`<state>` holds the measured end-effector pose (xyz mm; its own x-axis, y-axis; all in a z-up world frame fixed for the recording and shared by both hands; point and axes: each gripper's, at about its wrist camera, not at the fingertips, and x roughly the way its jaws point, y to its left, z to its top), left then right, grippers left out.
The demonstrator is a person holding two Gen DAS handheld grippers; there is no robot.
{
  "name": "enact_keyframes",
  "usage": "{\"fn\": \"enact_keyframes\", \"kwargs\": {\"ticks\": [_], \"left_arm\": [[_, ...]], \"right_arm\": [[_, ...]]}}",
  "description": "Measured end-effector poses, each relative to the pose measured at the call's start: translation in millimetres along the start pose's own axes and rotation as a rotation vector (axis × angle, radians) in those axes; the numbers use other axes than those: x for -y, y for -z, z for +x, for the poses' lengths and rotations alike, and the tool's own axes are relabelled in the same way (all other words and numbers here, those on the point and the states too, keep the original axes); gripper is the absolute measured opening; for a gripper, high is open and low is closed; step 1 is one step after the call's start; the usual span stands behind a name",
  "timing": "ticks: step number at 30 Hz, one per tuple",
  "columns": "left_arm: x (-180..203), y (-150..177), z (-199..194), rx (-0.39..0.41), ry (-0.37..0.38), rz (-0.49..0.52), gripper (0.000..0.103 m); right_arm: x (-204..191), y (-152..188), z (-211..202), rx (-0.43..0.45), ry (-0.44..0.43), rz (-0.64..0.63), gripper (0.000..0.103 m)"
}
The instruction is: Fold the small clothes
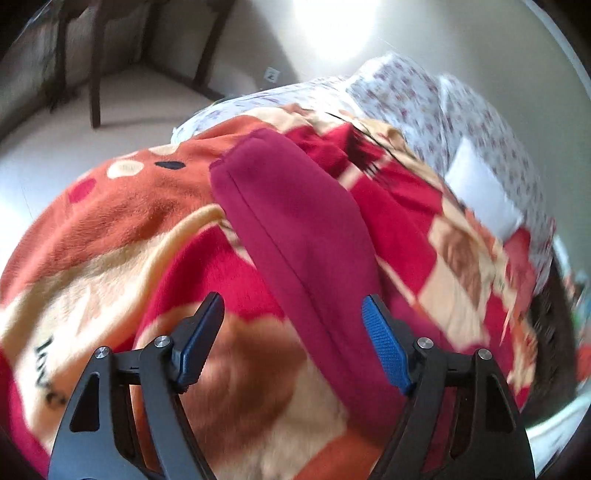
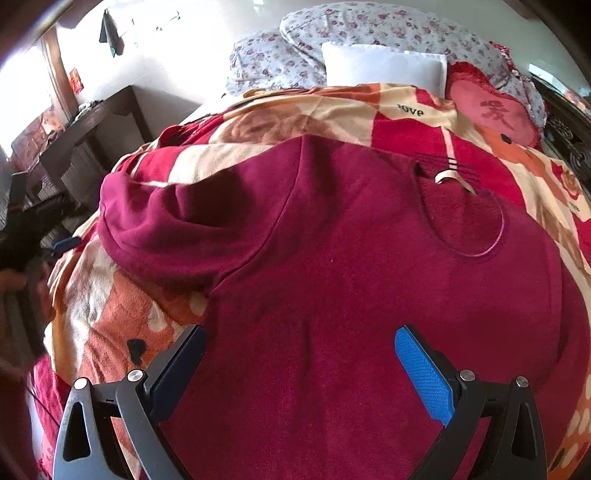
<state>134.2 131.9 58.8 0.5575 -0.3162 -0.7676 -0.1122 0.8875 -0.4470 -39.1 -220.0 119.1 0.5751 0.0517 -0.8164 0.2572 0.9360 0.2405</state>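
Closest to me, my right gripper [image 2: 299,363] hangs with its blue-padded fingers spread wide over the body of the maroon fleece top [image 2: 351,266], pinching nothing. That garment lies back-up and fairly flat on the red, orange and cream plush blanket [image 2: 110,325] covering the bed. Its one visible sleeve [image 1: 295,229] stretches out away from my left gripper [image 1: 291,343], whose fingers are also spread apart, one on each side of the sleeve's near end without closing on it. Farther up the bed sit a white rectangular pillow [image 2: 384,66] and a red heart-shaped cushion [image 2: 491,107], with floral-print bedding [image 2: 369,26] behind them.
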Motion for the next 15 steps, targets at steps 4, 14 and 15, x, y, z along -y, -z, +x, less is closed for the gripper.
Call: {"fn": "enact_keyframes", "kwargs": {"ticks": [4, 14, 15], "left_arm": [[-4, -11, 16, -0.009, 0.033, -0.044, 0.078], [-26, -21, 35, 0.010, 0.064, -0.151, 0.010], [-23, -21, 26, 0.030, 0.069, -0.131, 0.008]], "right_arm": [[1, -1, 5, -0.014, 0.004, -0.003, 0.102], [8, -1, 5, -0.028, 0.003, 0.019, 0.102], [9, 0, 3, -0.025, 0.002, 0.021, 0.102]]}}
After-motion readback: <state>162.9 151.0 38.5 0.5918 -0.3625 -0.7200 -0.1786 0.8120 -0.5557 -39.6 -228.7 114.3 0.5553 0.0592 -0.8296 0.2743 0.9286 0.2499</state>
